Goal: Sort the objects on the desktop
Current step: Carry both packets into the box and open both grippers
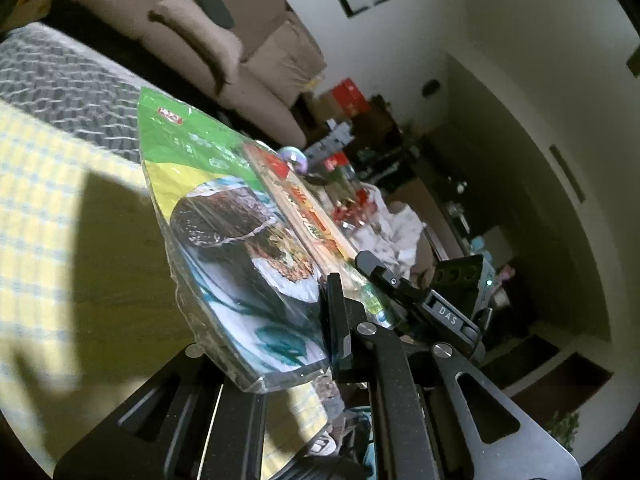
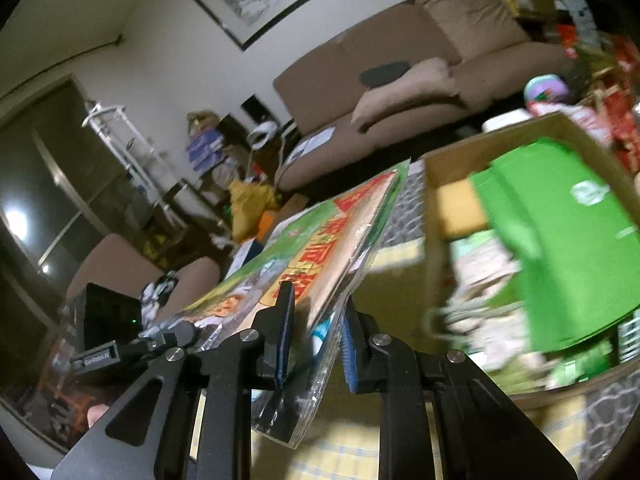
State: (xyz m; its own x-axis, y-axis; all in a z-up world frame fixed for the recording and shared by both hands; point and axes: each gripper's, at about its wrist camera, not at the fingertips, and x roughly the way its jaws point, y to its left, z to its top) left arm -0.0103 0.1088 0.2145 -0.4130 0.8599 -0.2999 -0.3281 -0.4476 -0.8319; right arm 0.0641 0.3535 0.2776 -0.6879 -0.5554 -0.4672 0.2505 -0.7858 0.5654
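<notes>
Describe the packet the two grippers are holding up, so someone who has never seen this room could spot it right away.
Start at the table with the yellow checked cloth. Above it hangs a flat, clear-wrapped packet, pinched at opposite edges by the left gripper and right gripper. Unlike the plain green bag in the cardboard box, it shows a dark rice roll under a green top.

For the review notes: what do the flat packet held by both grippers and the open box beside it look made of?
Flat packet: glossy clear plastic film over printed card, judging by glare and wrinkled transparent edges. Open box: apparently plain brown cardboard, matte, with raw-edged walls; motion blur leaves this unsure.
</notes>
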